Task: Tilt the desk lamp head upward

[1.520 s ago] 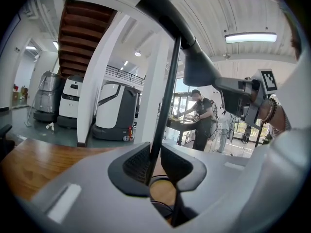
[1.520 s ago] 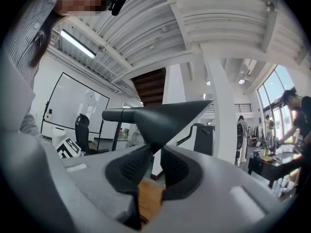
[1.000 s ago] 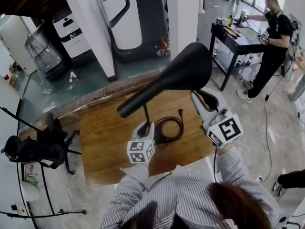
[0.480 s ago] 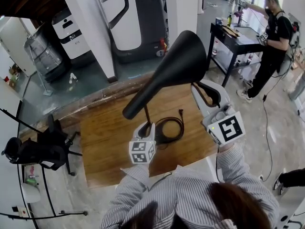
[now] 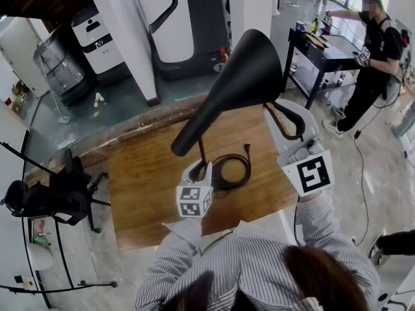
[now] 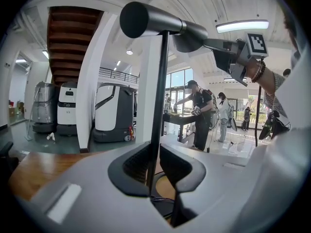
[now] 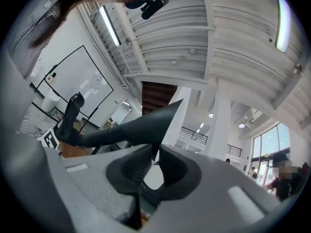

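The black cone-shaped lamp head [image 5: 240, 83] slants up toward its wide mouth — the right gripper [image 7: 154, 161] pinches that rim, the left gripper [image 6: 156, 165] clamps the thin black stem [image 6: 160, 96].

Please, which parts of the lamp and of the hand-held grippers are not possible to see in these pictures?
- Inside of the lamp head: no view shows the bulb, only the outer shell.
- Tips of the right hand-held gripper: in the head view, behind the lamp head.
- The items on the black table: head view, too small.
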{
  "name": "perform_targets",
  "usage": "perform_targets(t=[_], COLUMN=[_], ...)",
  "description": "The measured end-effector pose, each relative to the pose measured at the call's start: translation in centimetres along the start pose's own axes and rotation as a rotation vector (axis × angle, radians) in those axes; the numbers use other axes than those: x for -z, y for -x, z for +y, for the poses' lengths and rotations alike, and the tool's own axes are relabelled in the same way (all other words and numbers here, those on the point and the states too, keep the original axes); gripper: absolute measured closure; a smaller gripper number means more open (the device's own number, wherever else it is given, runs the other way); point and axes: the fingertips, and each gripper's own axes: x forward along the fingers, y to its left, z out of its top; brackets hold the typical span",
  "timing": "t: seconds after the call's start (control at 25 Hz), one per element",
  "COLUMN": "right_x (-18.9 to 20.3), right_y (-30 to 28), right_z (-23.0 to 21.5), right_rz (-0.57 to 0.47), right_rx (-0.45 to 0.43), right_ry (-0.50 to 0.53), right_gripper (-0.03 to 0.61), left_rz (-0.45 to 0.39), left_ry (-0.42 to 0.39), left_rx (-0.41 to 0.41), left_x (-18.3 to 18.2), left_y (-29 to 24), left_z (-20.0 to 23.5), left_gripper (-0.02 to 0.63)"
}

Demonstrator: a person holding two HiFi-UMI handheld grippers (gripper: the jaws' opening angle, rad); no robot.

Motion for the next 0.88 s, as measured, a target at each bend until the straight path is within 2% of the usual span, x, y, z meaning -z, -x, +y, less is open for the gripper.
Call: perform_targets(t=[0.4, 0.72, 0.88], right_x=[-0.21, 0.02, 0.17], right_y=[-0.06, 0.00, 0.05], right_z=[0.10, 0.05, -0.01], right_rz=[0.005, -0.030, -0.047], right_rx=[0.003, 0.010, 0.040], right_ry=[0.045, -0.013, -0.019], right_gripper=[0.533, 0.533, 0.532], left_rz=[0.014, -0.011, -0.009], left_ry=[-0.004, 0.065, 0.075], left_rx=[-0.007, -0.033, -0.008], left_x=[0.21, 0.06, -0.02], left_y=[-0.03, 0.03, 0.01], left_z=[0.07, 0.32, 0.35], left_gripper=[0.560, 0.560, 0.550])
